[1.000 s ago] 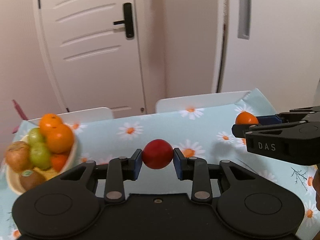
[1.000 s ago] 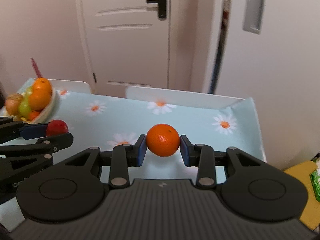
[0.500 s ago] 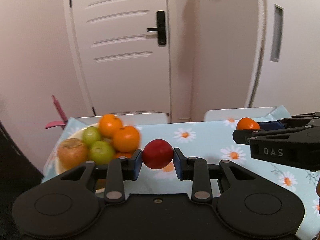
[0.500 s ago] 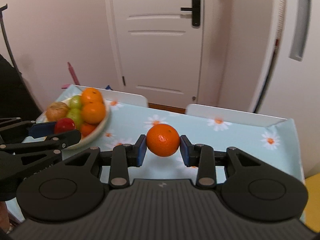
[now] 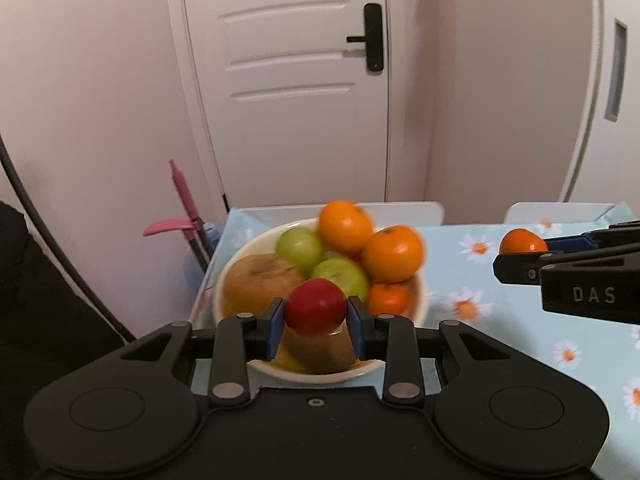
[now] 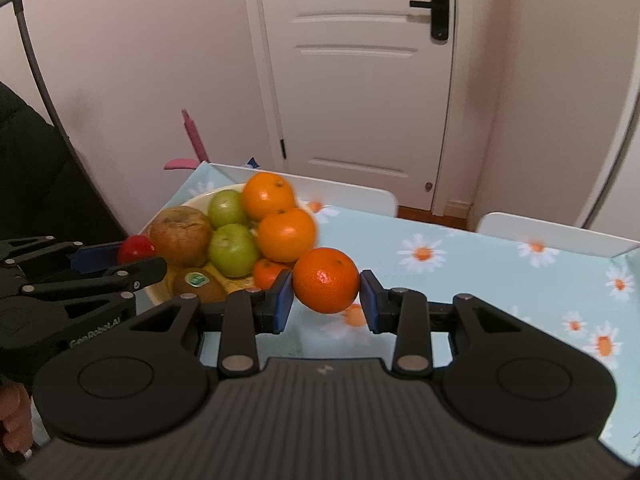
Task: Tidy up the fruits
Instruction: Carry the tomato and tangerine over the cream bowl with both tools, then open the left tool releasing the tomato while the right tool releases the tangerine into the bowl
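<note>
left gripper [image 5: 315, 330] clamps a smooth red fruit [image 5: 315, 307] above the heaped bowl's rim [image 5: 420, 292]; right gripper [image 6: 326, 300] pinches a dimpled orange [image 6: 326, 280] beside it, over bare tablecloth [image 6: 480, 280].

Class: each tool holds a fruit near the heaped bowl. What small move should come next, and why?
Probably lower the left tool a little and set its red fruit into the near side of the bowl. That fruit already hangs over the bowl, while the right tool's orange sits beside the rim, over the tablecloth.
</note>
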Demonstrator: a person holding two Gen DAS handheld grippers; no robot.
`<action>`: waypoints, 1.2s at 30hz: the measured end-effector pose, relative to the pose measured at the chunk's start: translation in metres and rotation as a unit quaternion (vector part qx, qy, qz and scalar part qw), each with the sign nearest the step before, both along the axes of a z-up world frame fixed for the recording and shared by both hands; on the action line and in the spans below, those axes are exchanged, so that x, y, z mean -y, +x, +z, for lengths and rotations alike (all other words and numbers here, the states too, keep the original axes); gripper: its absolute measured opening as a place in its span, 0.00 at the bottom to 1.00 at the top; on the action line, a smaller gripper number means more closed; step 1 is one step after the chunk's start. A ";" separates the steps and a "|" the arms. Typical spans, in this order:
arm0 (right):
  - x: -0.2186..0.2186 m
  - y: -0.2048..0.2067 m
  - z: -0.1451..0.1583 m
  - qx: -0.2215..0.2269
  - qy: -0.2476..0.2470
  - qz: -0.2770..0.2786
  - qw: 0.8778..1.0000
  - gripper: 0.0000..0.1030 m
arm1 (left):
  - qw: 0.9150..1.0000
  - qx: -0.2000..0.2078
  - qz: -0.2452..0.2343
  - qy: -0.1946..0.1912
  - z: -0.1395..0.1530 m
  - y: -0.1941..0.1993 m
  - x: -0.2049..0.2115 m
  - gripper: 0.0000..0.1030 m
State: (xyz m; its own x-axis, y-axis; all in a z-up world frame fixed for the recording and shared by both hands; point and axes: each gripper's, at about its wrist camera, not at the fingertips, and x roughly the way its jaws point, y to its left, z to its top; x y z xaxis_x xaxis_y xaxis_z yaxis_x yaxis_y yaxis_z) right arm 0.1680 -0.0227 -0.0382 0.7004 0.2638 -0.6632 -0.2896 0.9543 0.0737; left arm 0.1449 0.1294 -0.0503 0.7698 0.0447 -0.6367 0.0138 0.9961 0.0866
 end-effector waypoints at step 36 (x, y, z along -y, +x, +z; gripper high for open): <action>-0.067 0.040 -0.029 -0.067 0.000 0.028 0.997 0.49 | 0.996 -0.028 -0.083 0.025 -0.017 0.007 -0.043 0.98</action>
State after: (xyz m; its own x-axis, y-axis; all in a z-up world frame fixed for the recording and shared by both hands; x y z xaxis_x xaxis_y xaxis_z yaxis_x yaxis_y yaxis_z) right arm 0.2083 0.0440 -0.0673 0.5891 0.3002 -0.7502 -0.3301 0.9368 0.1156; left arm 0.1515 0.1728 -0.0673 0.7331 -0.0478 -0.6784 0.1839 0.9743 0.1301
